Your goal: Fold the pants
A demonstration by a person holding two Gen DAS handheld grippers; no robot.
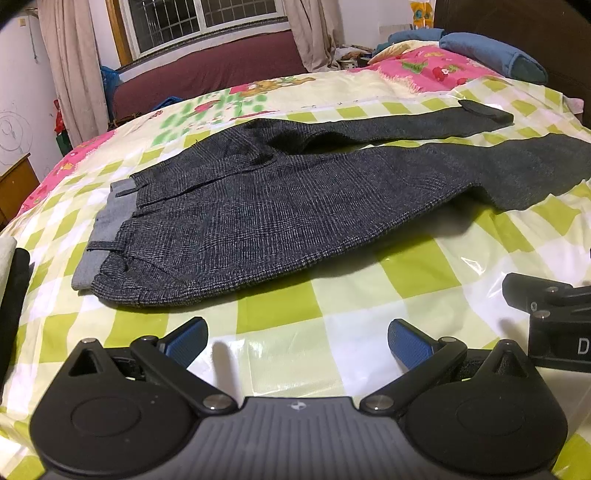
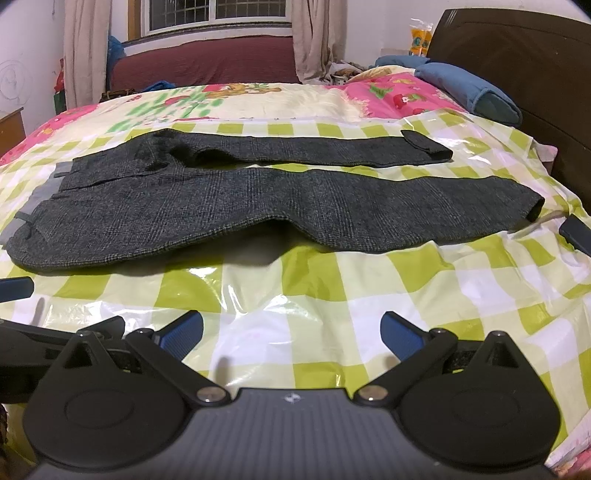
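Bedding covers the whole scene: a bed (image 2: 295, 295) spread with a glossy plastic sheet (image 2: 314, 280) checked in lime green and white, its film wrinkled and catching the light, over a pink and cream cartoon-print cover (image 2: 388, 96) toward the far edge. A dark wooden headboard (image 2: 517, 55) stands along the right edge, with a rolled blue pillow (image 2: 469, 88) against it; beyond the far edge a maroon sofa (image 2: 207, 62) sits under a barred window (image 2: 214, 14) flanked by beige curtains (image 2: 86, 48). Dark grey pants (image 2: 221, 206) of a coarse, woven check lie flat across the middle of the bed, the waistband with its pale grey lining (image 1: 107, 229) toward the left edge and both legs stretched toward the headboard side, slightly apart, the farther leg's cuff (image 2: 424, 146) turned back on itself. The left gripper (image 1: 295, 339) hovers over the near edge of the bed, its blue ribbed fingers (image 1: 184, 341) spread wide and holding nothing, short of the pants' hip. The right gripper (image 2: 291, 334) likewise has its blue fingers (image 2: 402, 336) wide apart and bare above the plastic sheet, near the near edge, clear of the cloth.
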